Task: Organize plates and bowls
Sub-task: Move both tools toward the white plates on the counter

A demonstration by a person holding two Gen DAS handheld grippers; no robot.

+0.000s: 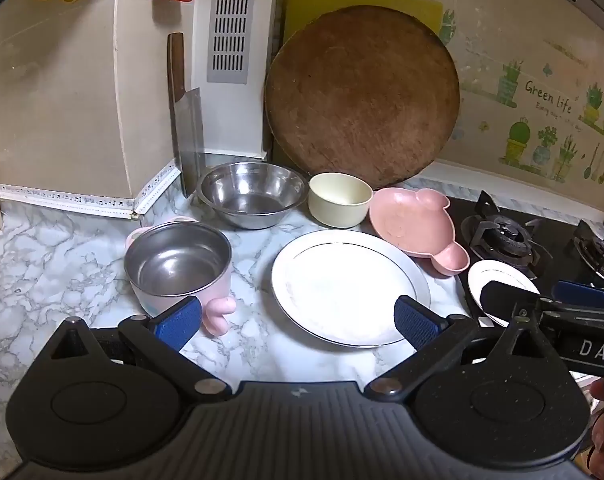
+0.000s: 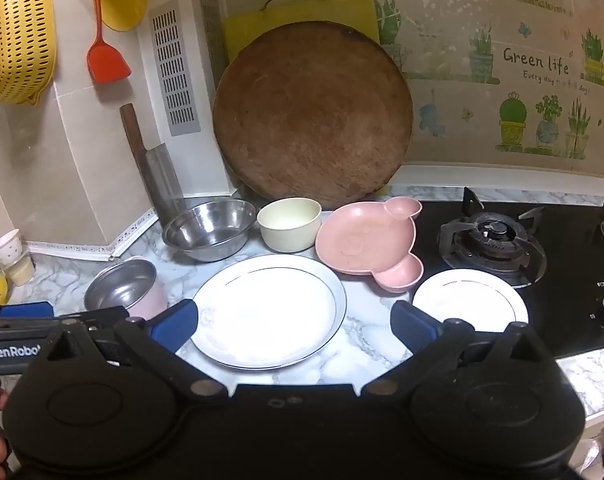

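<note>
Right wrist view | both my grippers spread, empty | step: probably none started | next: lift small plate (image 2: 469,302) right of large plate (image 2: 268,310)

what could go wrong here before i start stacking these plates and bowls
1. The small white plate sits on the black stove top next to the burner; a careless lift may knock the grate.
2. The large white plate lies flat on the marble counter, so the open right gripper may slip off its thin rim.
3. The cleaver leans upright behind the steel bowl; bumping that bowl could topple it.
</note>
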